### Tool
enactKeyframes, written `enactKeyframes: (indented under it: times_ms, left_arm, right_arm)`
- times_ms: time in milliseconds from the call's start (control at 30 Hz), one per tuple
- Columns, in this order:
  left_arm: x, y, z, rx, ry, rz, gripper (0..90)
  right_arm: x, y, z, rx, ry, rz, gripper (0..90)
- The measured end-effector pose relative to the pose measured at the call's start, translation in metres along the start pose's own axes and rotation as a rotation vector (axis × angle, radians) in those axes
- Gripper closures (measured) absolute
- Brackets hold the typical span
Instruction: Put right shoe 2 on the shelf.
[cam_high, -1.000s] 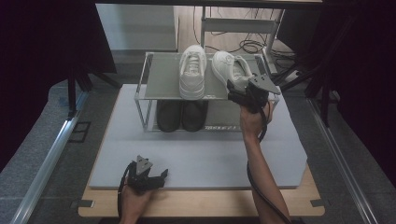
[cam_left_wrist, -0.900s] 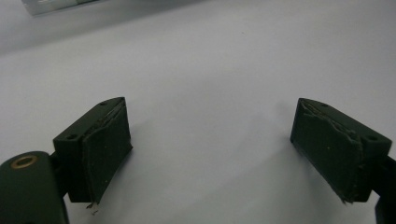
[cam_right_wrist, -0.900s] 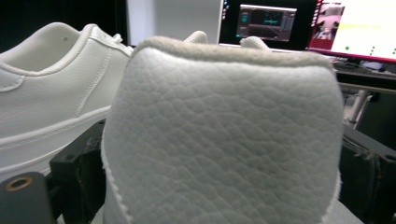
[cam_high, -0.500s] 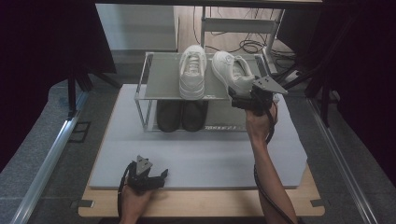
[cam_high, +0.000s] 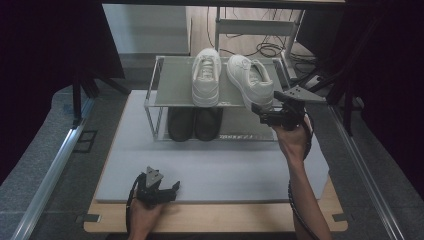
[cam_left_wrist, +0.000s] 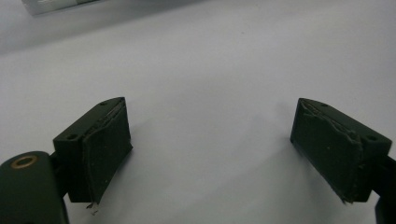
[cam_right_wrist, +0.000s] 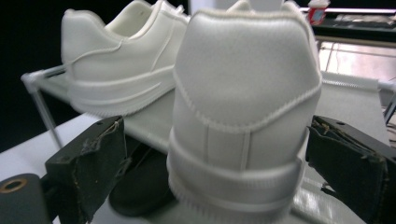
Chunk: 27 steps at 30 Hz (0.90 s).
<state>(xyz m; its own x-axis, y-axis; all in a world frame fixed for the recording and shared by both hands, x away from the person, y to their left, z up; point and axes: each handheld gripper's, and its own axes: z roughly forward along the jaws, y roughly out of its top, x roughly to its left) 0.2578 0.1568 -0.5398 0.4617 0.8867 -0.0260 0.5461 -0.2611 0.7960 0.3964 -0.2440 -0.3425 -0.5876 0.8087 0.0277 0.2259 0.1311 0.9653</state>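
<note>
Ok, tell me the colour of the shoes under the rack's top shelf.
Black shoes, clearest in the high view.

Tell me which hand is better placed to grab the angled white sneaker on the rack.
Right. The right gripper already has the angled white sneaker's heel between its open jaws; the left gripper sits at the table's near edge.

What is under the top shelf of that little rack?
A pair of dark shoes sits side by side under the rack's top shelf; the shelf covers their far ends.
</note>
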Motion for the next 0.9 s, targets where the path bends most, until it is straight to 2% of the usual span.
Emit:
enactKeyframes:
  times_ms: [67,133,167,300,400,467,667,733,900]
  left_arm:
    - [0.000,0.000,0.000,0.000,0.000,0.000,11.6]
    - [0.000,0.000,0.000,0.000,0.000,0.000,11.6]
    - [0.000,0.000,0.000,0.000,0.000,0.001,11.7]
    - [0.000,0.000,0.000,0.000,0.000,0.003,11.6]
    - [0.000,0.000,0.000,0.000,0.000,0.003,11.6]
    - [0.000,0.000,0.000,0.000,0.000,0.001,11.6]
    - [0.000,0.000,0.000,0.000,0.000,0.000,11.6]
    - [0.000,0.000,0.000,0.000,0.000,0.000,11.6]
    - [0.000,0.000,0.000,0.001,0.000,0.000,11.6]
  right_arm:
    - [-0.002,-0.002,-0.006,0.005,-0.010,0.014,13.6]
    - [-0.002,-0.004,-0.011,0.013,-0.047,-0.006,19.2]
    - [-0.003,-0.005,-0.014,0.018,-0.056,-0.012,26.8]
    - [-0.006,-0.010,-0.023,0.042,-0.034,-0.029,51.8]
    - [-0.007,-0.014,-0.024,0.057,-0.023,-0.034,66.8]
    - [-0.008,-0.016,-0.023,0.055,-0.034,-0.032,72.6]
    - [-0.007,-0.016,-0.021,0.038,-0.039,-0.025,75.4]
    - [-0.005,-0.016,-0.019,0.038,-0.029,-0.027,82.4]
    - [0.003,-0.014,-0.006,0.035,0.009,-0.041,87.4]
